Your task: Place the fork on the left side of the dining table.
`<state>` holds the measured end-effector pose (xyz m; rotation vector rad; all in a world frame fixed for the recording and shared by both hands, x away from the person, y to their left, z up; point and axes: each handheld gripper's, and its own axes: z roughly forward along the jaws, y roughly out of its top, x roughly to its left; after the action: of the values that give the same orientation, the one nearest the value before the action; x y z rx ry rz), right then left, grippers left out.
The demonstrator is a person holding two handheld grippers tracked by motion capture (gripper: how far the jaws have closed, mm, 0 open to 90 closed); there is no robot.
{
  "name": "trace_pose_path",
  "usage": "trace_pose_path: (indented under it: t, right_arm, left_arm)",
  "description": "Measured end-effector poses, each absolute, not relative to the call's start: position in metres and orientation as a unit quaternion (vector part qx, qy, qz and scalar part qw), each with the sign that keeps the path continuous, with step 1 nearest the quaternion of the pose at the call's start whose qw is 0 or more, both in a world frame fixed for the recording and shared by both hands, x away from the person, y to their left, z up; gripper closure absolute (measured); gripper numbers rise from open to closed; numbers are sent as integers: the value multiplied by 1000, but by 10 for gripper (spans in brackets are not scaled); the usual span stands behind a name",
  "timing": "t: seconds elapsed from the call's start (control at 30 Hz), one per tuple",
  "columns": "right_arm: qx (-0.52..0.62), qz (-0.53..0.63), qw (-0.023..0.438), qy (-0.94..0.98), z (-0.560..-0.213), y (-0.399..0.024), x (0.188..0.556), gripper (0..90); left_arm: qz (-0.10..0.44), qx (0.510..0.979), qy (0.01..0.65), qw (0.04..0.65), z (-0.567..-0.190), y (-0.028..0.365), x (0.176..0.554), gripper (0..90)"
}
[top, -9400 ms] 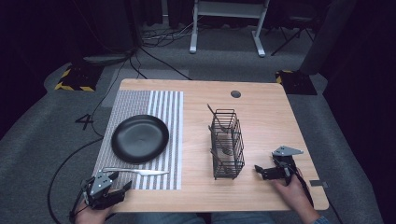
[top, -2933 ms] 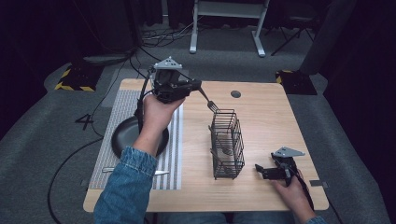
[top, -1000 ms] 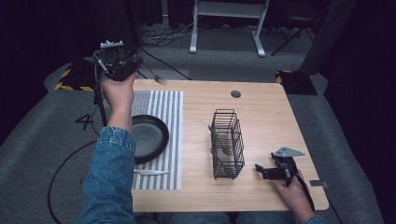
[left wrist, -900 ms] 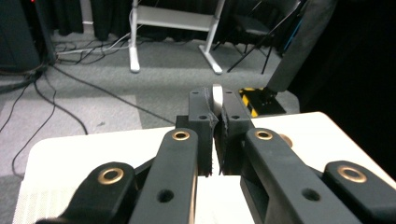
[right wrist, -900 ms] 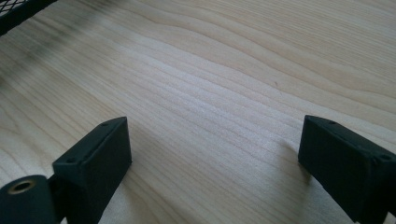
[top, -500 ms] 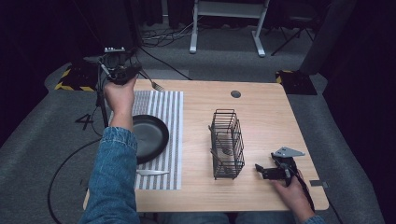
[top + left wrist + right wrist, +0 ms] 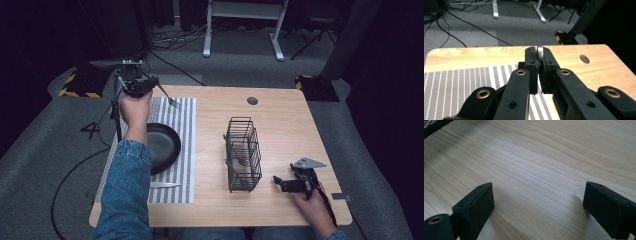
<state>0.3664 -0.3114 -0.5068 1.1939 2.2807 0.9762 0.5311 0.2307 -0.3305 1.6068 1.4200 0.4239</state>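
My left gripper [image 7: 150, 84] is held above the table's far left corner, shut on the handle of a metal fork [image 7: 170, 100]. The fork's tines point down and right over the far end of the striped placemat [image 7: 182, 125]. In the left gripper view the jaws [image 7: 538, 62] pinch the fork's handle [image 7: 540, 50] edge-on. A black plate [image 7: 165, 145] lies on the mat, partly behind the denim sleeve. A knife [image 7: 165, 185] lies at the mat's near end. My right gripper [image 7: 280, 183] rests on the wood at the front right, open [image 7: 536, 202], with nothing between its fingers.
A black wire basket [image 7: 243, 155] stands mid-table with a utensil inside, just left of the right gripper. A round cable hole [image 7: 252, 100] sits near the far edge. Bare wood [image 7: 290, 125] lies right of the basket.
The left hand has sunk with the fork and drifted a little right, toward the placemat's far end. The right gripper has stayed where it was.
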Motion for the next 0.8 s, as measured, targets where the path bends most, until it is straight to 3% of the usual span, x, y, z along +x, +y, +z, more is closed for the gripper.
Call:
trace_pose_path:
  t: [0.8]
  right_arm:
    - [426,348,193,813,-507,-311,366,99]
  left_arm:
    - [155,667,607,405,-364,233,539,860]
